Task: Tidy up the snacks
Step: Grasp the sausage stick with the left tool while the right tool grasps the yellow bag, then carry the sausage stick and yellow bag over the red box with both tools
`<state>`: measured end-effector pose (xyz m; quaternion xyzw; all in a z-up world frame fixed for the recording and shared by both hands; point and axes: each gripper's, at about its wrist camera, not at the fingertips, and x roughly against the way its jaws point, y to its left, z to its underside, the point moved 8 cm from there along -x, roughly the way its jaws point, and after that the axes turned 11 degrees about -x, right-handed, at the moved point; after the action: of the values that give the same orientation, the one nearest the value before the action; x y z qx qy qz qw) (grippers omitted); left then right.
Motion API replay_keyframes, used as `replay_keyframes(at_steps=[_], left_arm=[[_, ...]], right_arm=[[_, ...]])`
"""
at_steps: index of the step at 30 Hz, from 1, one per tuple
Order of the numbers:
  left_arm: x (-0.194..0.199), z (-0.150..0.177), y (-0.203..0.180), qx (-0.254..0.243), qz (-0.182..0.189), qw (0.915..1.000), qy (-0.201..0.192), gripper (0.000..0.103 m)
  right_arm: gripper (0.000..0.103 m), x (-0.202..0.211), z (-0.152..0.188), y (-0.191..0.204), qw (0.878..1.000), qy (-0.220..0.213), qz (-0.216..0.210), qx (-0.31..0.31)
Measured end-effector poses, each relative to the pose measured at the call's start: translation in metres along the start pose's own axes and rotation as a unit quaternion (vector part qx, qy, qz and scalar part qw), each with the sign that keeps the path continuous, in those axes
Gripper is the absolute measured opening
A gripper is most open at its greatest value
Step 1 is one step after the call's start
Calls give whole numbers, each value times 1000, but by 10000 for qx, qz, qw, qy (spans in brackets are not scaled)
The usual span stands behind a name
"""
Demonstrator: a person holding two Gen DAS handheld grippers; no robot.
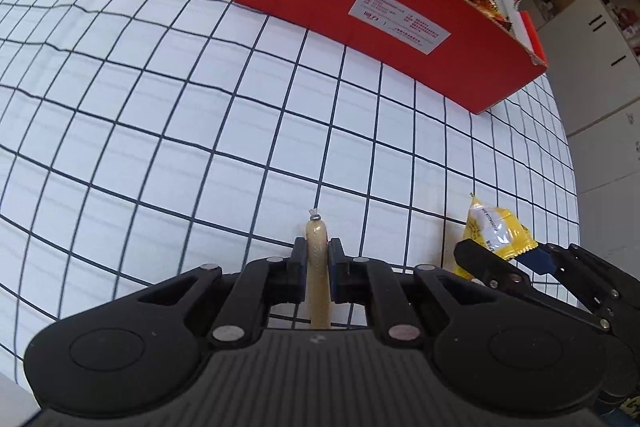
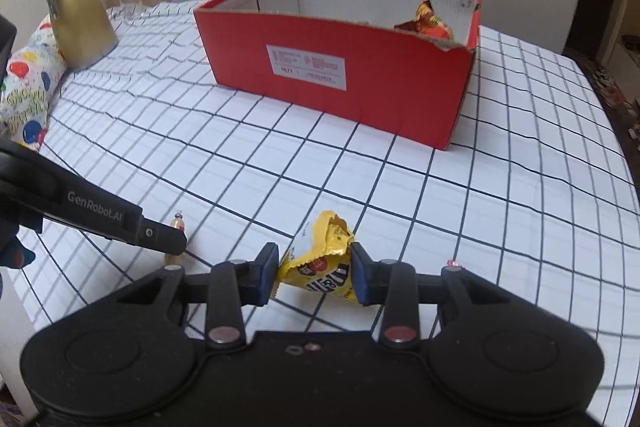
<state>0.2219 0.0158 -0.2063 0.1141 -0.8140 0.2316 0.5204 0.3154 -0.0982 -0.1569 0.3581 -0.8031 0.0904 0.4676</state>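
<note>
In the left wrist view, the left gripper [image 1: 317, 255] has its jaws pressed together on a thin beige sausage stick [image 1: 318, 267], which stands between the pads with its clipped tip pointing toward the far side. The red box [image 1: 360, 23] sits well apart, at the far right of the checked tablecloth [image 1: 160, 127]. To carry this step out well, the stick probably needs to be kept pinched near its middle and brought over the box's near wall before any release, since a slim, smooth tube could slip or swing if tilted. At the near right, the right gripper [image 1: 504, 255] is seen from the side, closed around a yellow candy bag [image 1: 494, 231]. This view shows the stick's full grip line, but almost nothing of the box's inside.

In the right wrist view, the right gripper [image 2: 314, 273] clamps the yellow candy bag [image 2: 320, 263] across its crumpled width, both pads touching the wrapper, with the bag's top sticking up beyond the jaws. The wrapper looks soft, so the hold likely suits a steady lift rather than a quick one; it should clear the box's torn near rim. Here the red box [image 2: 340, 79] is open to sight: white inner walls, and an orange snack packet [image 2: 430, 21] already lying in its far right corner. The left gripper [image 2: 176, 239] enters from the left, hiding most of the sausage stick [image 2: 178, 225]. A gold jug [image 2: 78, 19] stands at the far left, unseen from the other camera.
</note>
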Motion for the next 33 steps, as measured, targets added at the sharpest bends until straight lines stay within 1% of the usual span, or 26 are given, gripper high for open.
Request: replay_keyframes(at_steps=[4,8,13,16,21,25,33], left_arm=[[13,-4,4,-243,119,9996,-111,10],[24,-8,10,-542,126,9982,-208,10],[38,-14,18,-701,232,9969,-288,10],[45,-18,22,-820,303,9956,-348,10],[54,-25,26,-1040,250,9930,-500,9],[63,-32,28,-1113,273,9917,-578,8],[91,-55,18,-1369,298,9856,-942,7]], right_arm=[[36,17,-1,7,9994,-162,84,-283],[36,31,0,15,9983,-296,197,-460],[36,42,1,22,9961,-434,323,-700],[36,46,0,28,9952,-489,351,-769],[36,53,-6,37,9939,-618,418,-810],[36,56,-12,40,9927,-707,412,-881],[36,61,-29,42,9911,-890,379,-913]])
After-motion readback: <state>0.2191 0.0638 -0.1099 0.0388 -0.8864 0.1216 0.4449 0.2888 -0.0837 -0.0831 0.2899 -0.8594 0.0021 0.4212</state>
